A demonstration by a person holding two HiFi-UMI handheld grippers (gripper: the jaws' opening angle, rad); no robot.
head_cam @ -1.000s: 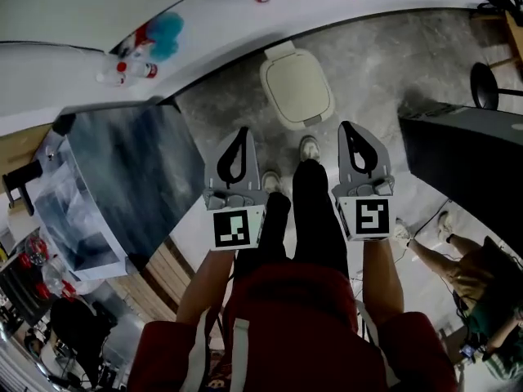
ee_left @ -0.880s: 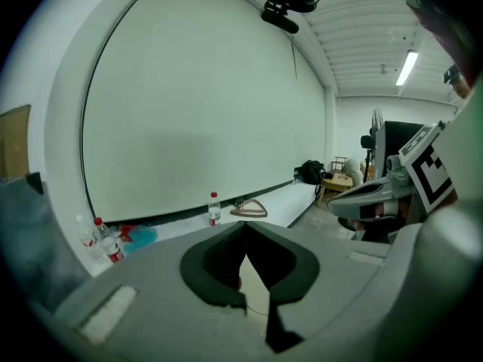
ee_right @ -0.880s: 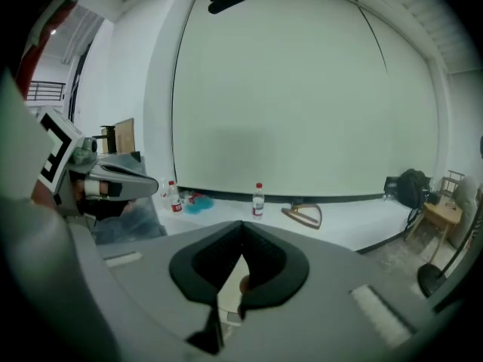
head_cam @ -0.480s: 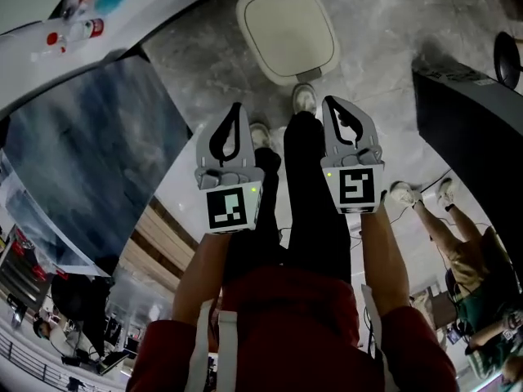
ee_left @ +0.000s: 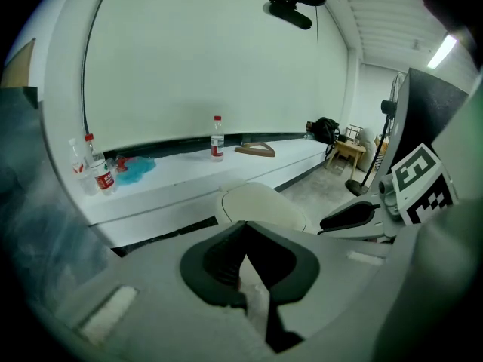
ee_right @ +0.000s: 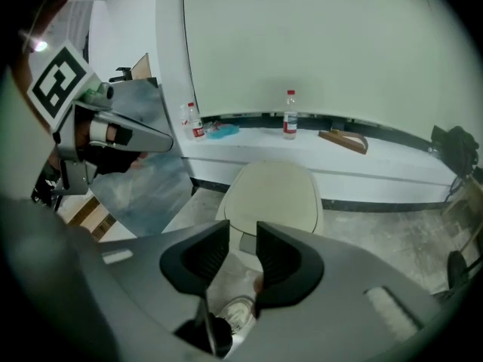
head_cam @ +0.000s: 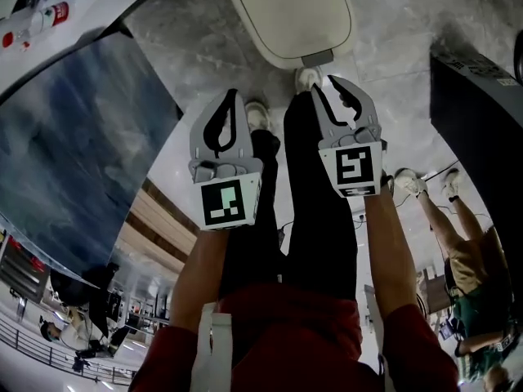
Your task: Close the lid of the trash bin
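The cream trash bin (head_cam: 290, 15) stands on the stone floor ahead of the person's feet, its lid lying flat over it and a grey pedal (head_cam: 317, 58) at its near edge. It also shows in the left gripper view as the bin (ee_left: 260, 202) and in the right gripper view as the bin (ee_right: 273, 194). My left gripper (head_cam: 231, 96) hangs short of the bin, jaws shut with nothing between them (ee_left: 243, 225). My right gripper (head_cam: 331, 84) hovers just before the pedal. Its jaws are opening, with a gap and nothing between them (ee_right: 243, 236).
A grey-blue covered table (head_cam: 73, 137) fills the left. A white ledge along the wall carries a water bottle (ee_left: 216, 138), more bottles and a blue cloth. A dark panel (head_cam: 482, 113) stands at the right, with another person (head_cam: 466, 292) crouched below it. The person's shoe (head_cam: 308, 77) is beside the pedal.
Both grippers have come down and tipped toward the bin, which now looms larger at the top of the head view. The right jaws have parted.
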